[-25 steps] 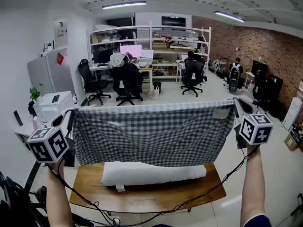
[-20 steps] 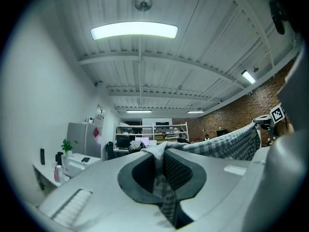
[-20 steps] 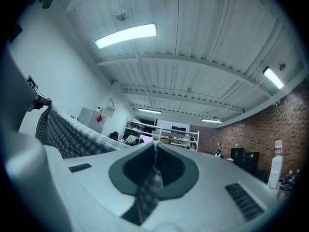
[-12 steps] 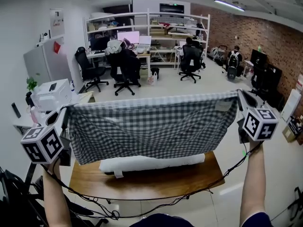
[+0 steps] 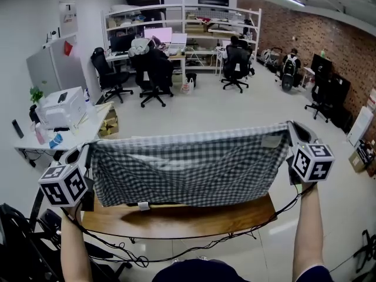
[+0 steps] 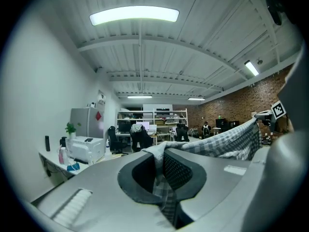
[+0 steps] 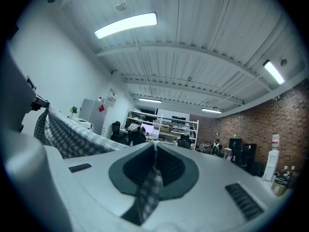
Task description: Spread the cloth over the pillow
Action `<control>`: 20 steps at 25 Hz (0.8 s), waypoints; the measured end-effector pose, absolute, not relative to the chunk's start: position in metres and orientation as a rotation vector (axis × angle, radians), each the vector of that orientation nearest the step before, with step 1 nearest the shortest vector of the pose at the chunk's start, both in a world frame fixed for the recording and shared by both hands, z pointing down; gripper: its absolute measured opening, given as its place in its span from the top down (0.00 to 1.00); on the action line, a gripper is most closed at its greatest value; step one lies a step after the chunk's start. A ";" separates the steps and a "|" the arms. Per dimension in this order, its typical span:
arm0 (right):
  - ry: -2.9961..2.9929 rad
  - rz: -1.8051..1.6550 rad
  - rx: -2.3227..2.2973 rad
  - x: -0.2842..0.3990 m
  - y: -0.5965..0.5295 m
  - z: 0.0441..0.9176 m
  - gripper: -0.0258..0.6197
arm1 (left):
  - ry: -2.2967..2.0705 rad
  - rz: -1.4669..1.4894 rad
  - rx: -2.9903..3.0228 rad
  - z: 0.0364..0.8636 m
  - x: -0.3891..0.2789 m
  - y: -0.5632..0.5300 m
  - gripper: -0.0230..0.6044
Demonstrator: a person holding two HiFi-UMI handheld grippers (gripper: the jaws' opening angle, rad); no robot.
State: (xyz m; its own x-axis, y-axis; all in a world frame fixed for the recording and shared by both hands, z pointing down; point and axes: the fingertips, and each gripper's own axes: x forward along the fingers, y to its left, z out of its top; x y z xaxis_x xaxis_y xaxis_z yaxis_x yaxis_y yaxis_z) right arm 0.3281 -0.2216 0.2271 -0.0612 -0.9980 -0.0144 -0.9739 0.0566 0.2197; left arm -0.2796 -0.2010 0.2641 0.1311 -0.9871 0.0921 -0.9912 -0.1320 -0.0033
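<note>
The grey-checked fabric cloth [image 5: 188, 169] spans frame centre between the left gripper [image 5: 87, 151], lower left, and right gripper [image 5: 292, 131], before the brown wooden table [image 5: 176, 221].

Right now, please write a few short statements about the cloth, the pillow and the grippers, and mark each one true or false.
1. The left gripper and right gripper each pinch the checked cloth. True.
2. The cloth lies flat on the table. False: it hangs stretched between the grippers, in front of the wooden table.
3. The pillow is fully in view. False: the cloth hides nearly all of the pillow; only a small white bit shows under the hem.
4. Black office chairs stand beyond the table. True.
</note>
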 end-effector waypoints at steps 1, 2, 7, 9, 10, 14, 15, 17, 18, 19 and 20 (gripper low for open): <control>-2.176 -0.241 2.044 0.328 -0.224 0.237 0.91 | -2.023 0.129 2.306 0.275 -0.280 -0.203 0.94; -2.175 -0.226 2.036 0.328 -0.228 0.248 0.91 | -2.014 0.147 2.292 0.287 -0.280 -0.206 0.94; -2.149 -0.139 1.997 0.328 -0.244 0.298 0.91 | -1.985 0.238 2.227 0.338 -0.281 -0.217 0.94; -2.149 -0.102 1.991 0.328 -0.248 0.314 0.91 | -1.976 0.270 2.204 0.356 -0.281 -0.219 0.94; -2.150 -0.087 1.989 0.329 -0.250 0.321 0.91 | -1.973 0.285 2.192 0.365 -0.280 -0.221 0.94; -2.133 -0.036 1.986 0.329 -0.260 0.350 0.91 | -1.960 0.342 2.155 0.394 -0.282 -0.232 0.94; -2.125 -0.024 1.983 0.328 -0.262 0.357 0.91 | -1.954 0.351 2.145 0.401 -0.283 -0.235 0.94; -2.113 -0.002 1.973 0.327 -0.267 0.367 0.91 | -1.942 0.358 2.129 0.412 -0.284 -0.238 0.94; -2.109 0.007 1.968 0.327 -0.270 0.371 0.91 | -1.937 0.358 2.125 0.415 -0.284 -0.240 0.94; -2.107 0.014 1.964 0.328 -0.273 0.374 0.91 | -1.933 0.354 2.123 0.417 -0.283 -0.242 0.94; -2.105 0.021 1.963 0.329 -0.276 0.376 0.91 | -1.929 0.350 2.121 0.418 -0.283 -0.244 0.94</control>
State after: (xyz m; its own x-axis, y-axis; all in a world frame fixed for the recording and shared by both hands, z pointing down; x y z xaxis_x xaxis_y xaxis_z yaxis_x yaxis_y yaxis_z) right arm 0.3290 -0.2764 0.3757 -0.0511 -0.9784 0.2004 -0.9822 0.0856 0.1672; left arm -0.2828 -0.2444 0.4180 0.0934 -0.9348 0.3426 -0.9956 -0.0903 0.0250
